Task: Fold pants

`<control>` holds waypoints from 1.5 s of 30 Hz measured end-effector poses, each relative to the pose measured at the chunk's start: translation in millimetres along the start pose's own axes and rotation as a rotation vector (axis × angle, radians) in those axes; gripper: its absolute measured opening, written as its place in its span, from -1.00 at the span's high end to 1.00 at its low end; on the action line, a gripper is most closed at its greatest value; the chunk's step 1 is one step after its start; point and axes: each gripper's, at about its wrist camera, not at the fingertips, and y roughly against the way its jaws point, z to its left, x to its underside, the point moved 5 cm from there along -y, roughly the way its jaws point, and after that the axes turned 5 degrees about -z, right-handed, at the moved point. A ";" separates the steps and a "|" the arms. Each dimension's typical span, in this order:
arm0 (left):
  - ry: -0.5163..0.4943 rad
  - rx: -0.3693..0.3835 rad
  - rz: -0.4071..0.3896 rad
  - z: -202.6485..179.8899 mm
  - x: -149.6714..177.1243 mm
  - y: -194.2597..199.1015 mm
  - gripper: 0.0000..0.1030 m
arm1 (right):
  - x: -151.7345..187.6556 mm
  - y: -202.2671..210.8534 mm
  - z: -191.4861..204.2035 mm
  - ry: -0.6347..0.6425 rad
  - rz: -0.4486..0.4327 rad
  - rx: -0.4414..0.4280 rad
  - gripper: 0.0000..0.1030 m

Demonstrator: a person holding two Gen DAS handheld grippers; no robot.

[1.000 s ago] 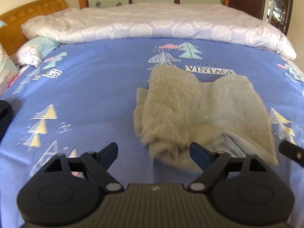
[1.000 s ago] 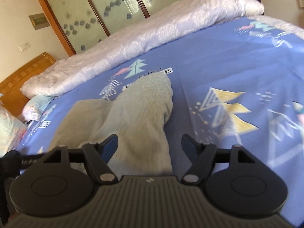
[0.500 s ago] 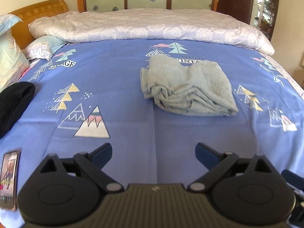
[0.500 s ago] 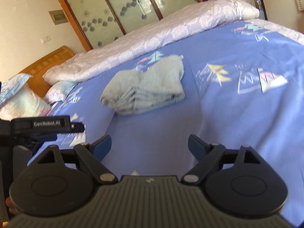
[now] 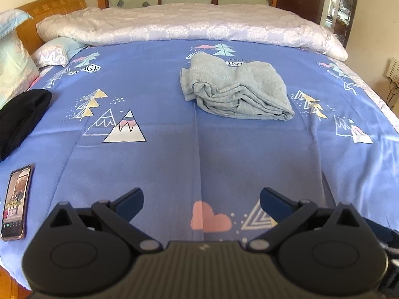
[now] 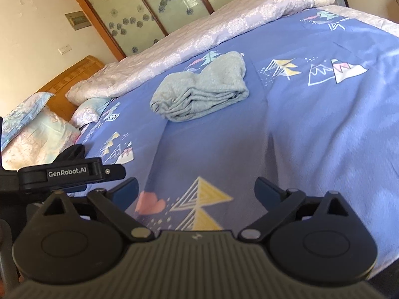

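Observation:
The light grey pants [image 5: 237, 89] lie folded in a thick bundle on the blue patterned bed sheet [image 5: 174, 149], toward the far middle. They also show in the right wrist view [image 6: 202, 92]. My left gripper [image 5: 202, 199] is open and empty, near the bed's front edge, well short of the pants. My right gripper [image 6: 197, 189] is open and empty, also far back from the pants. The left gripper's body [image 6: 69, 173] shows at the left of the right wrist view.
A phone [image 5: 16, 199] lies at the front left of the sheet. A black garment [image 5: 20, 119] lies at the left edge. Pillows [image 5: 57, 53] and a rolled white quilt [image 5: 199, 27] lie along the far side, with a wooden headboard [image 5: 49, 5] beyond.
Both grippers have pulled back from the pants toward the bed's front edge. A second ago they were right at the bundle; now it lies far ahead, untouched.

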 end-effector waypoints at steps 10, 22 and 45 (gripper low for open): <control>0.003 0.014 -0.052 3.2 7.9 21.1 -1.00 | 17.9 7.5 1.4 -0.062 0.045 0.013 -1.00; -0.082 -0.014 -0.059 -4.0 25.6 17.7 -1.00 | 26.9 7.6 -5.0 -0.103 0.098 0.055 -1.00; -0.108 -0.114 -0.029 -1.3 30.1 16.3 -1.00 | 26.1 4.6 -28.7 -0.152 0.089 0.092 -1.00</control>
